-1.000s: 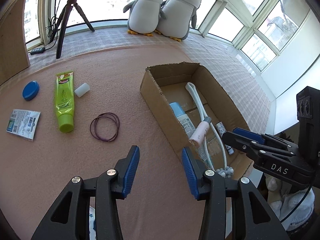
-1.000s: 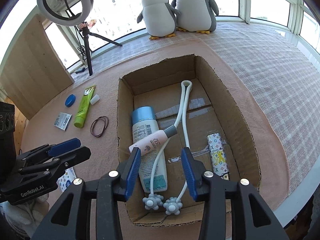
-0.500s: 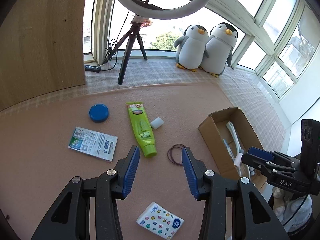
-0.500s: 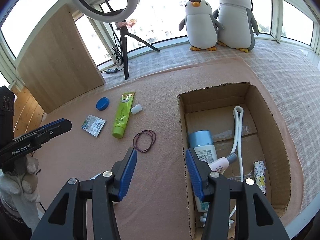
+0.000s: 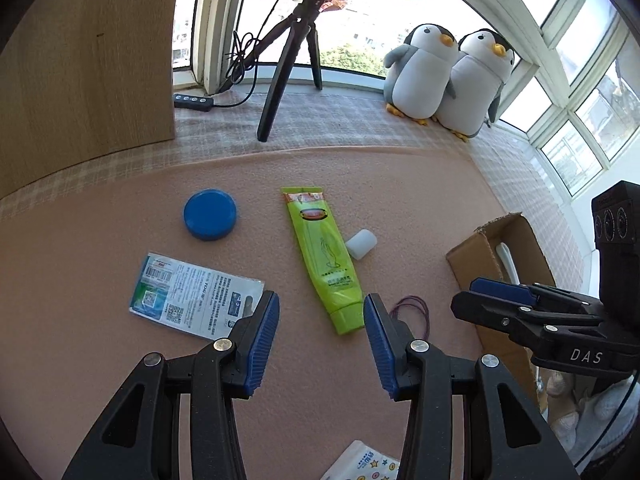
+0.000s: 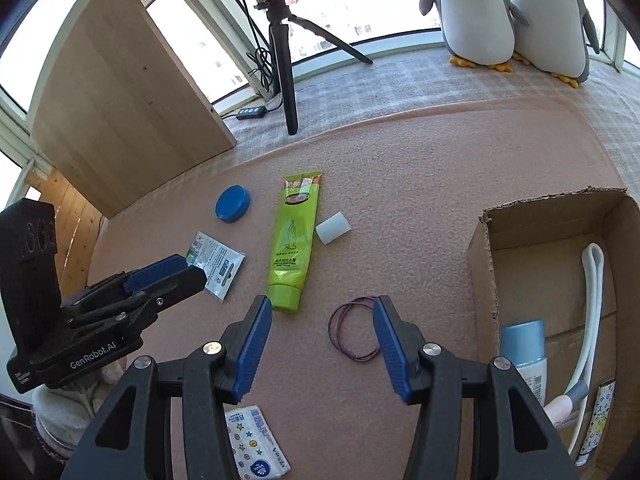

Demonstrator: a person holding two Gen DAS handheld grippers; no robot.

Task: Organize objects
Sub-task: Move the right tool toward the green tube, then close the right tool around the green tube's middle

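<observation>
Grippers spread and empty: left gripper above mat near green tube cap; right gripper over hair ties. Box at right, holding bottle and white cord.

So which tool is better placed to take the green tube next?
Probably the left tool: it is open and the green tube lies just ahead between its fingers. The right tool faces the hair ties.
</observation>
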